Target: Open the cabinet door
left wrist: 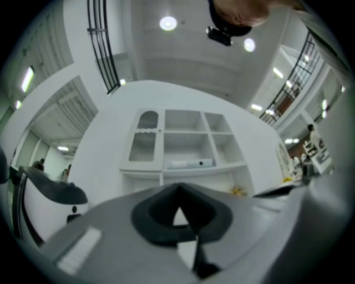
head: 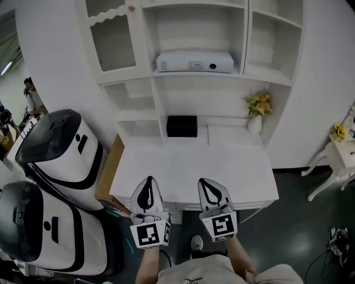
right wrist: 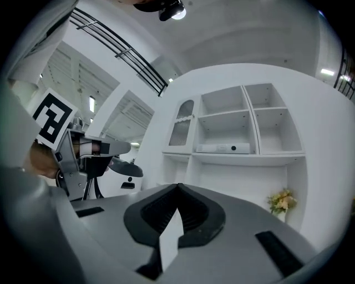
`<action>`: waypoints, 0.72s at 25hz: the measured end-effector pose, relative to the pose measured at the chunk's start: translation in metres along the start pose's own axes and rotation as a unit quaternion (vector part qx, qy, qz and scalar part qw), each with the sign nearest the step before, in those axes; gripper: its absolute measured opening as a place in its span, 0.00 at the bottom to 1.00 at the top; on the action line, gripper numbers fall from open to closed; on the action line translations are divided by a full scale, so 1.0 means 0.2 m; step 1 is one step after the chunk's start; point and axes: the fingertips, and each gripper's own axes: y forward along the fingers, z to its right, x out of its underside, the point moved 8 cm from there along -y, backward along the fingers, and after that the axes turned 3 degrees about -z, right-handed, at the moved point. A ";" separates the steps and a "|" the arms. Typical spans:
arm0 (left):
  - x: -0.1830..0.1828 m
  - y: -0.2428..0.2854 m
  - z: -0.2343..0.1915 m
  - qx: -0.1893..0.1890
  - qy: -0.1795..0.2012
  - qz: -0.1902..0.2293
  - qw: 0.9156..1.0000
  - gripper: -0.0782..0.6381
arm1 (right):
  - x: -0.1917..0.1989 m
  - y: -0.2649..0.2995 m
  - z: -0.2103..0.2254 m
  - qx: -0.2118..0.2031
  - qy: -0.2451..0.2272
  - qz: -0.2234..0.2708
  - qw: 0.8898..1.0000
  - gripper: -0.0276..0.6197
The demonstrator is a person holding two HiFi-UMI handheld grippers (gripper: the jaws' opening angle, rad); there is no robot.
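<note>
Currently.

Head view: cabinet door [head: 113, 36] at upper left of shelf unit, shut, facing room, long axis upright. Knob [head: 131, 8] at its right edge is likely hold point. Judged light, stiff.

Left gripper [head: 148, 182] and right gripper [head: 206, 184] over table [head: 222, 172], well apart from door.

Left gripper view: jaws closed, empty.

Right gripper view: jaws closed, empty.

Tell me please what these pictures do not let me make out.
- Behind the pane of the cabinet door: too hazy and small in every view.
- Print on the white device: too small in every view.
- Front of the desk: partly hidden by the left gripper and right gripper, head view.
</note>
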 end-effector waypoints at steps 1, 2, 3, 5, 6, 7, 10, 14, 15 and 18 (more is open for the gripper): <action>0.01 0.06 0.00 -0.006 0.000 -0.002 1.000 0.11 | 0.01 0.06 0.04 -0.004 0.001 0.000 1.000 0.04; 0.02 0.11 0.00 -0.012 0.001 -0.004 1.000 0.11 | 0.02 0.10 0.08 -0.007 0.003 0.001 1.000 0.04; 0.03 0.15 0.00 -0.017 0.002 -0.006 1.000 0.11 | 0.03 0.15 0.11 -0.009 0.005 0.003 1.000 0.04; 0.05 0.21 -0.01 -0.026 0.005 -0.009 1.000 0.11 | 0.05 0.22 0.17 -0.012 0.009 0.006 1.000 0.04; 0.06 0.23 -0.02 -0.030 0.006 -0.011 0.999 0.11 | 0.05 0.25 0.19 -0.014 0.011 0.007 1.000 0.04; 0.06 0.25 -0.03 -0.035 0.008 -0.013 0.999 0.11 | 0.05 0.28 0.20 -0.016 0.013 0.009 1.000 0.04; 0.08 0.28 -0.07 -0.043 0.003 -0.021 0.999 0.11 | 0.03 0.35 0.21 -0.021 0.020 0.011 1.000 0.04; 0.10 0.34 -0.12 -0.044 -0.009 -0.019 0.999 0.11 | -0.02 0.41 0.19 -0.023 0.015 0.011 1.000 0.04; 0.09 0.35 -0.12 -0.042 -0.009 -0.018 0.999 0.11 | -0.04 0.42 0.19 -0.020 0.012 0.012 1.000 0.04; 0.06 0.41 -0.12 -0.027 -0.011 -0.012 0.999 0.11 | -0.08 0.41 0.22 -0.004 0.012 0.023 1.000 0.04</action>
